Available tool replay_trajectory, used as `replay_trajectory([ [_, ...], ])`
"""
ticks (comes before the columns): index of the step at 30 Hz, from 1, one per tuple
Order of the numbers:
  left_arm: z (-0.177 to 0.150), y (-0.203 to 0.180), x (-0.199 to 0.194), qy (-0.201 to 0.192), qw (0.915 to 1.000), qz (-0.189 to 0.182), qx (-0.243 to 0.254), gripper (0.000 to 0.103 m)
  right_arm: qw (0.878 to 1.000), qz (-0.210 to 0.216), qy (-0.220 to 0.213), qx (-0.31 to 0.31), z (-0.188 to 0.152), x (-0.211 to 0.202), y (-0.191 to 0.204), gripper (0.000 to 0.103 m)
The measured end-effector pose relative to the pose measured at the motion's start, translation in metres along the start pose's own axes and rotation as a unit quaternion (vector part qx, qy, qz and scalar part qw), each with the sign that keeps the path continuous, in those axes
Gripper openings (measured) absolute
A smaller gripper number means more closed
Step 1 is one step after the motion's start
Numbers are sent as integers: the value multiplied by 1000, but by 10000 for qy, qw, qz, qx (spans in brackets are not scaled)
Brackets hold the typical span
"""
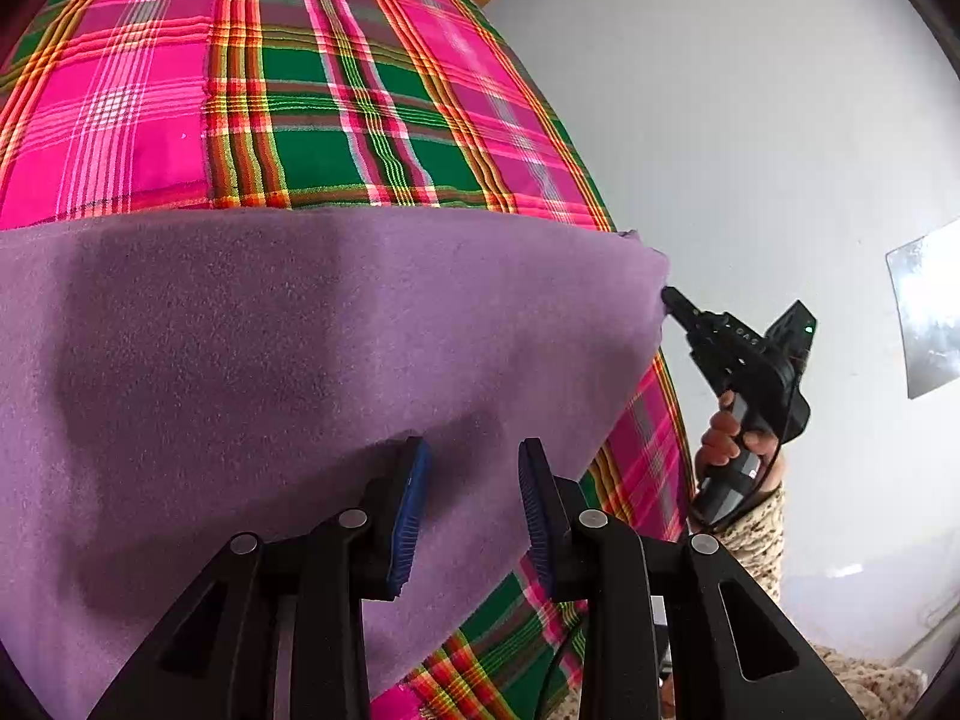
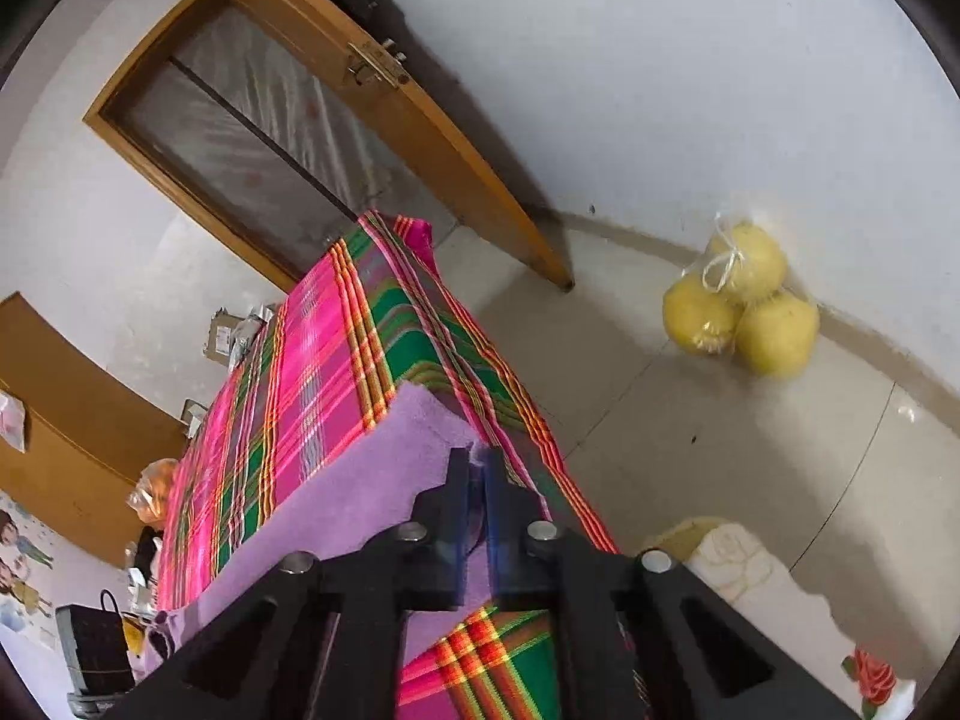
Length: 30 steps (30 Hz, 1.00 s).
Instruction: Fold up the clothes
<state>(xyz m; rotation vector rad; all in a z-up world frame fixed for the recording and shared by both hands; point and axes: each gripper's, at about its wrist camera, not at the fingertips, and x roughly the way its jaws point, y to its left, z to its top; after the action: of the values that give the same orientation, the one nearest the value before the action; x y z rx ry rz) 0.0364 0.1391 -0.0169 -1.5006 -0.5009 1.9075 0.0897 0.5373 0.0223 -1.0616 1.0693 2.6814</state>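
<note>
Left tongs [image 1: 474,510] gape wide over soft purple fleece cloth [image 1: 300,360]; my right tongs [image 2: 477,480] pinch its corner above the plaid-covered bed [image 1: 360,90]. Folding seems barely begun.

No readable text, label, brand or number shows anywhere.

surface: plaid-covered bed, probably [image 1: 360,90]; on it: purple cloth [image 1: 270,330] spread flat, one corner lifted
</note>
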Motion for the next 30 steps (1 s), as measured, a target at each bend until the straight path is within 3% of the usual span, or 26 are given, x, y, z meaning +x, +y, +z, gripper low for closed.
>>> replay_trajectory([
  [3,2,0,3,25,10000,-23,-43,32,9998,-2,-182,1,4,-20,3,4],
  [8,2,1,3,42,9999,-73,-107,32,9987,-423,266,120,-2,-8,-7,5],
  [11,2,1,2,46,9999,-89,-121,32,9974,-585,395,131,-6,4,-9,11],
  [16,1,-1,1,54,9999,-67,-85,32,9961,-826,-240,-174,6,-13,9,15],
  [18,2,-2,2,55,9999,-90,-109,32,9957,-676,-458,-425,14,-20,22,21],
  [21,2,-2,2,55,9999,-91,-104,32,9951,-441,-217,-857,25,-3,40,27],
  [30,3,1,2,69,9998,-138,-115,32,9890,-528,704,-1192,31,62,56,30],
])
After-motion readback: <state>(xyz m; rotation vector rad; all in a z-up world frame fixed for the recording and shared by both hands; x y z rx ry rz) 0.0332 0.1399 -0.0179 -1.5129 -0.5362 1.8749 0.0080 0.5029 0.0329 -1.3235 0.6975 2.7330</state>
